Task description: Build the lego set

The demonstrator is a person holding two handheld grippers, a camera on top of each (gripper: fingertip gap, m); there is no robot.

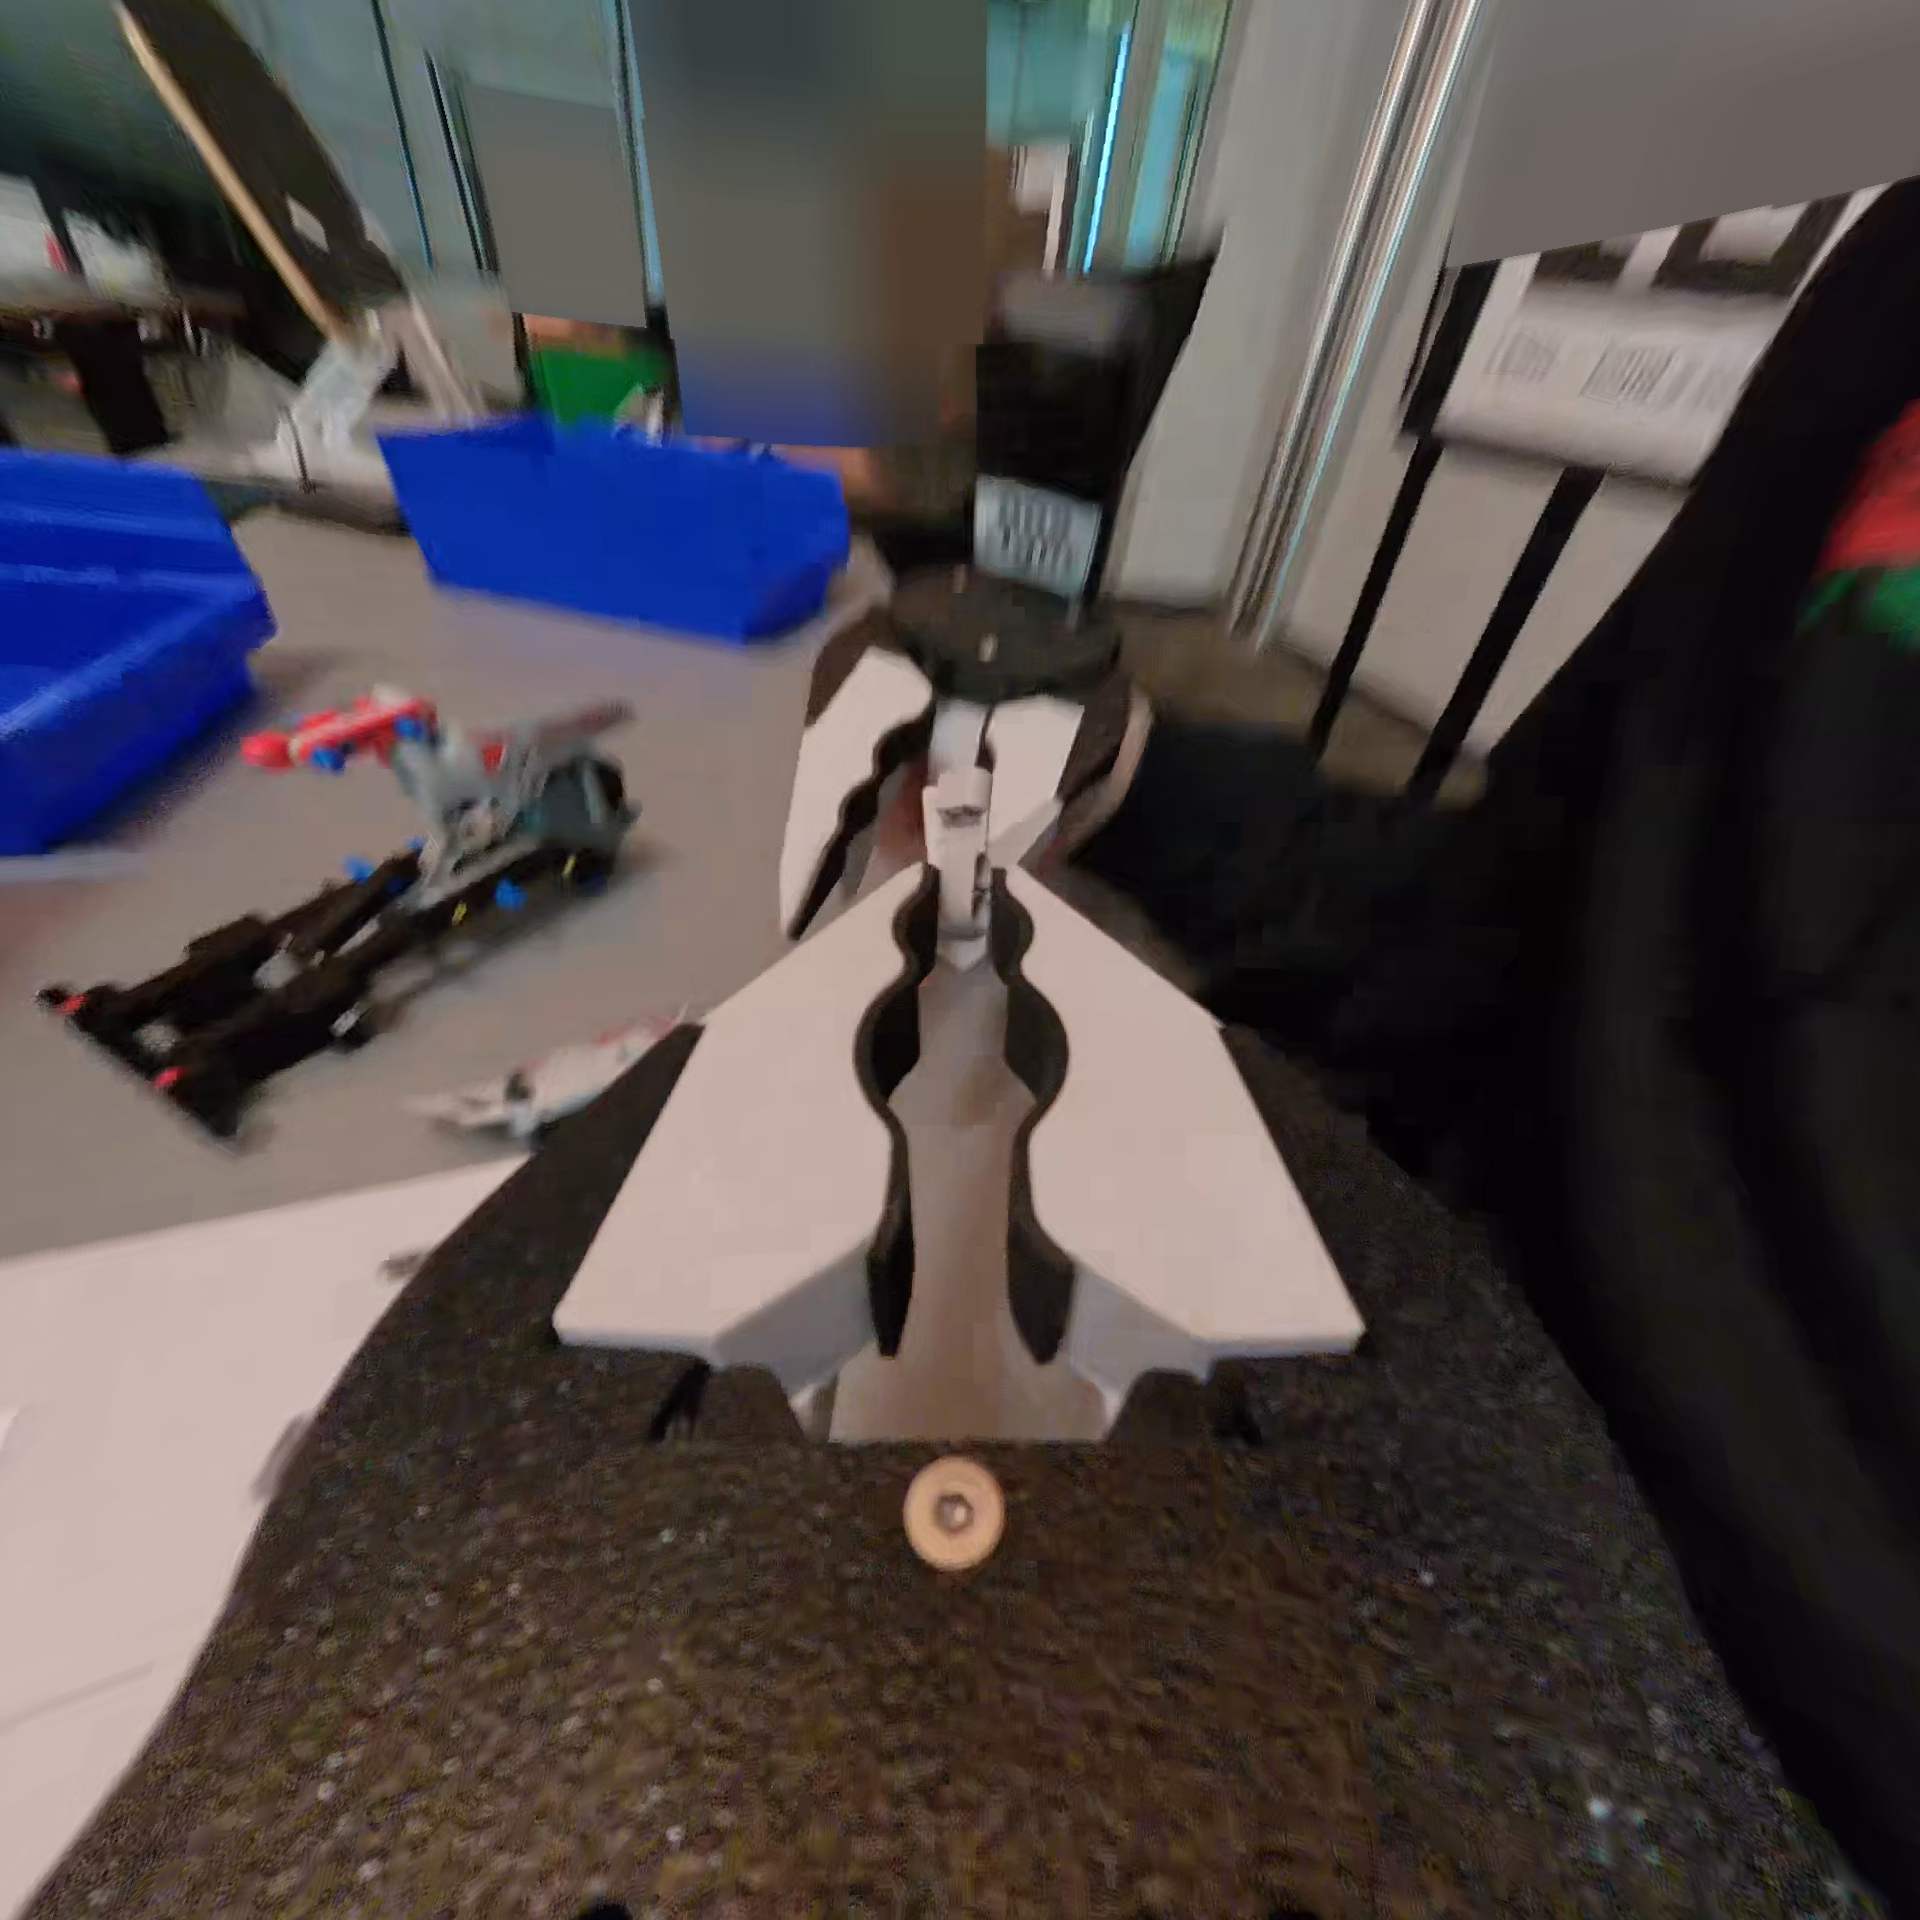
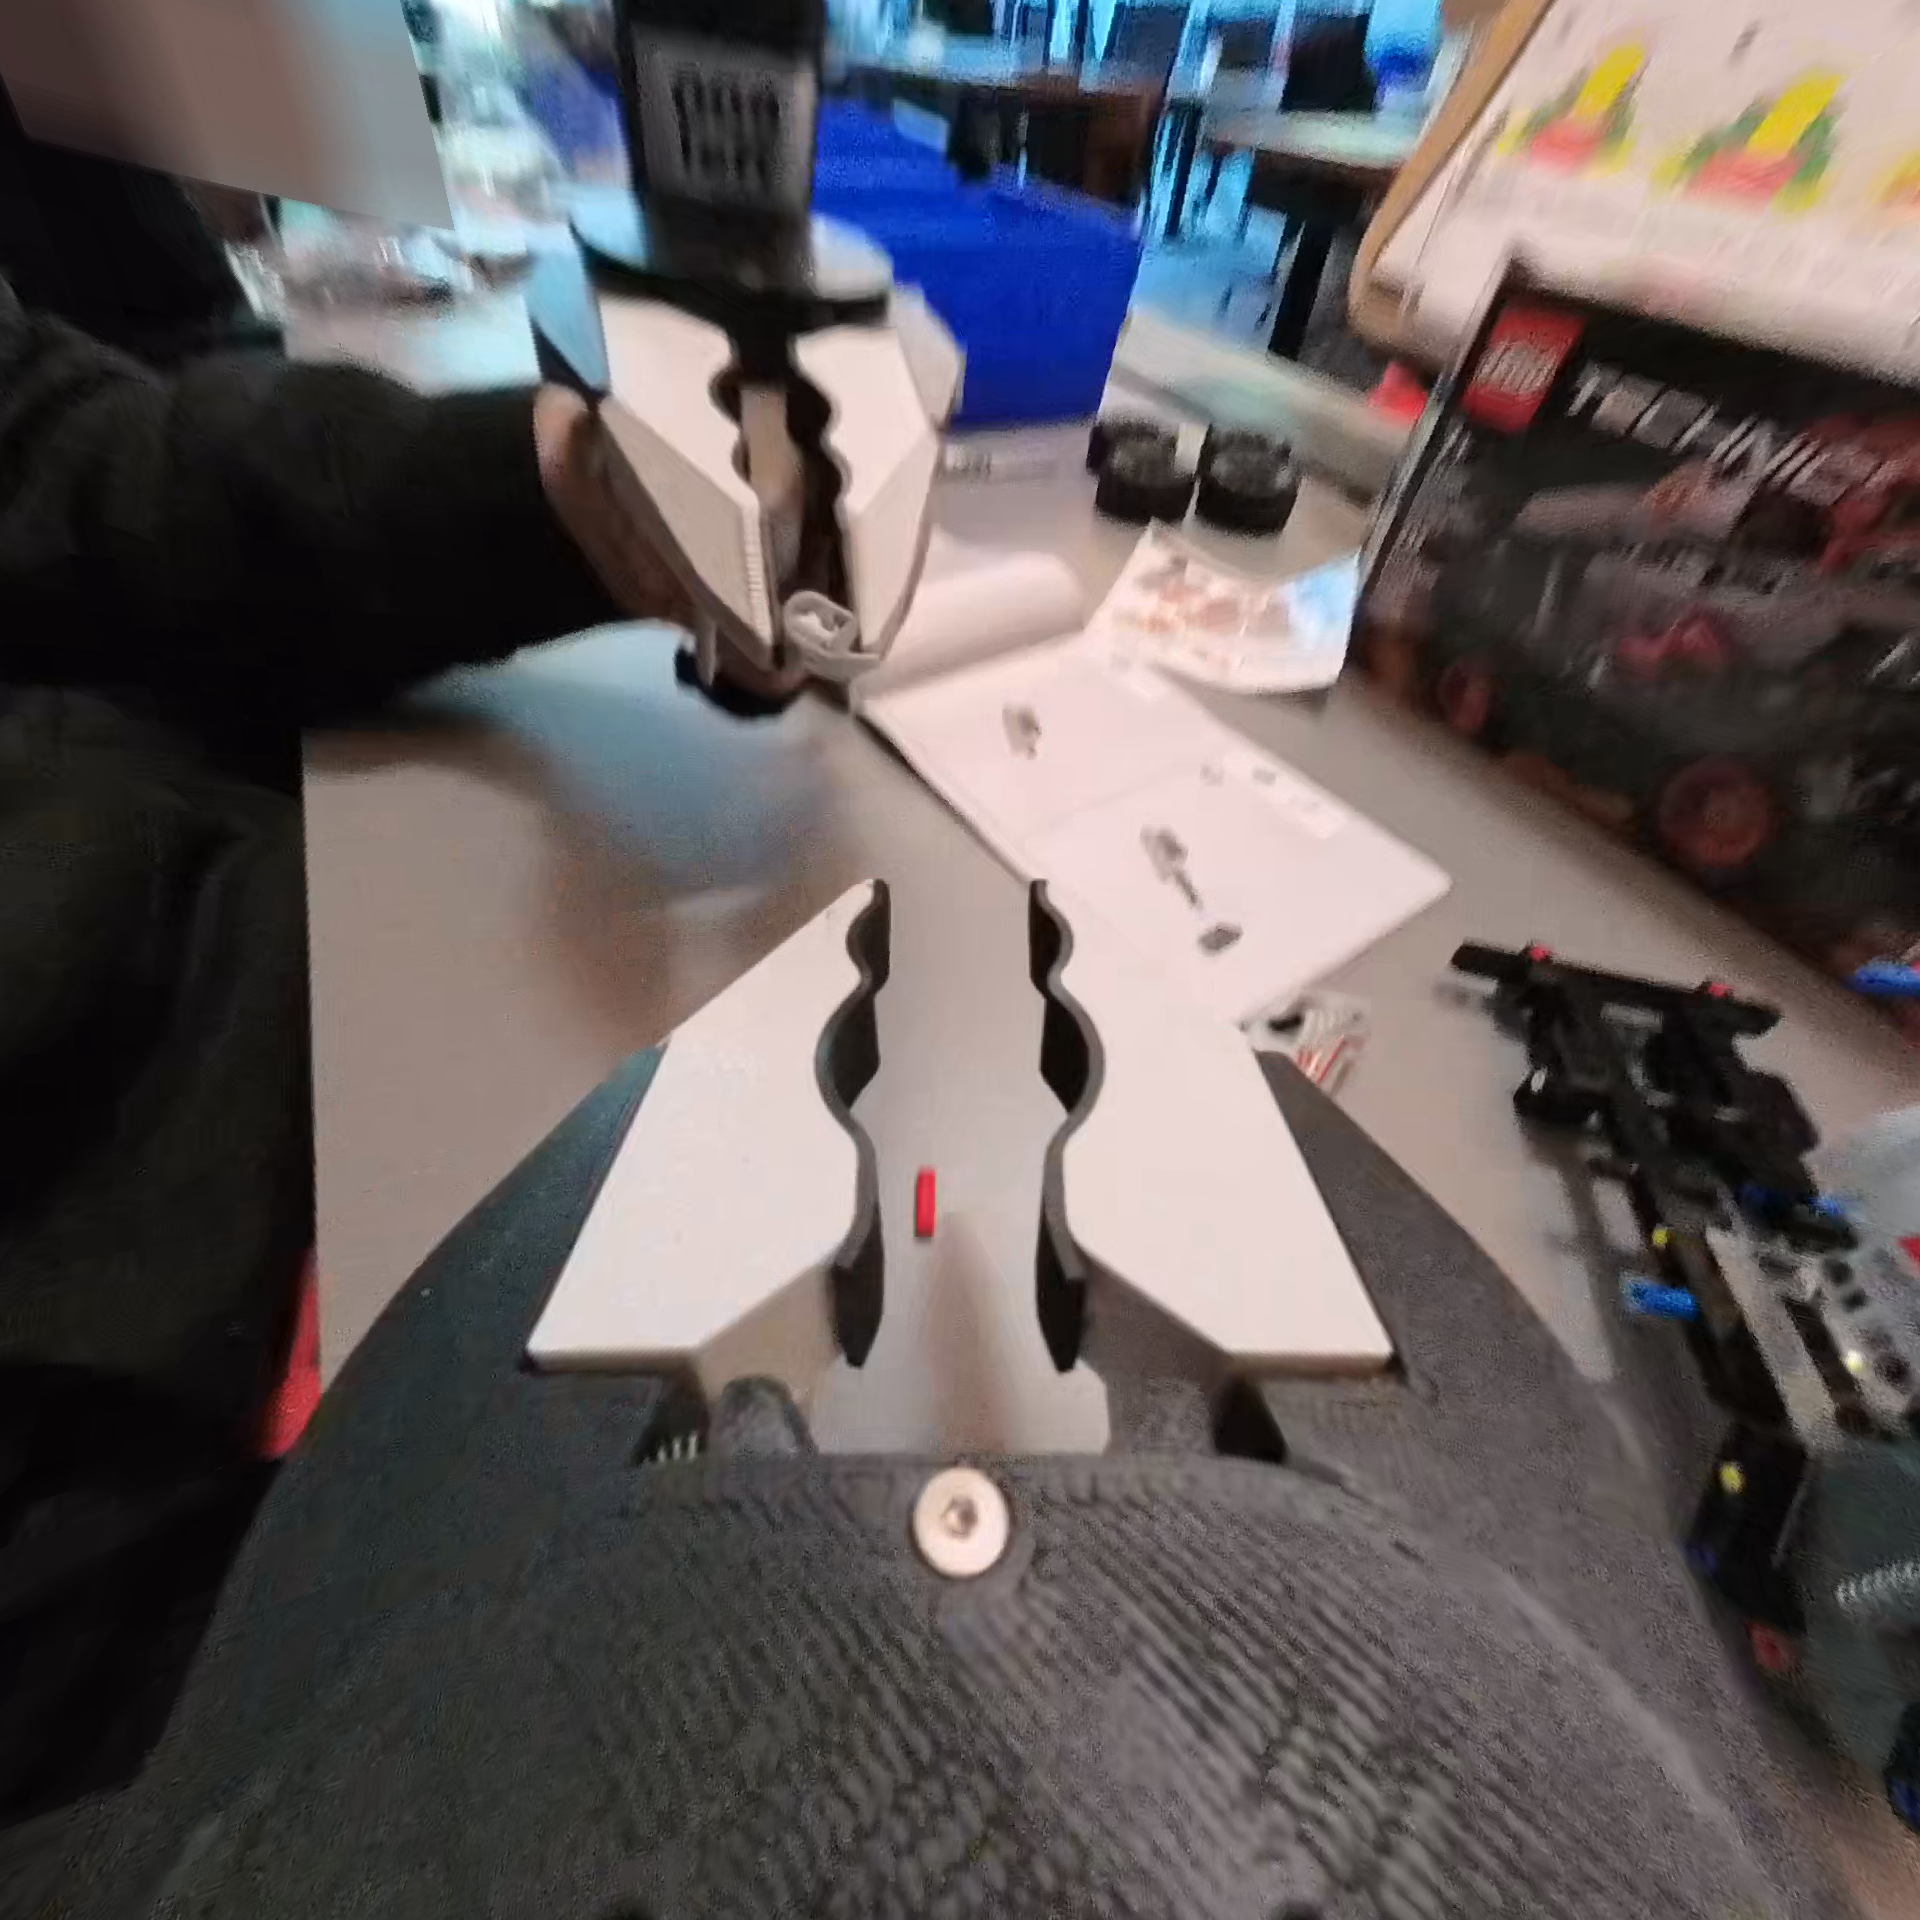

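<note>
Grey plastic, a small lego piece (image 2: 823,630), sits pinched at the very tips of the left gripper (image 2: 821,634), which is raised above the table (image 2: 540,883) in a dark-sleeved hand. In the left wrist view the same piece (image 1: 961,883) shows as a narrow light-coloured part standing upright between that gripper's closed-in fingertips, its top reaching up toward the right gripper (image 1: 914,831) just beyond it; whether the two touch is lost in the blur.

The right gripper (image 2: 958,904) has its jaws narrowly apart and holds nothing. Between its fingers a small red piece (image 2: 924,1203) lies on the table below, touching neither finger. The grey piece hangs well ahead of these fingertips and a little to their left.

The partly built black chassis (image 2: 1662,1122), with blue and red pins, lies on the table to the right of the right gripper. The open instruction booklet (image 2: 1164,821) lies between chassis and left gripper. Farther back stand two black tyres (image 2: 1195,473) and the set's box (image 2: 1662,582). In the left wrist view the chassis (image 1: 312,935) lies off to the left, near blue bins (image 1: 623,530).
</note>
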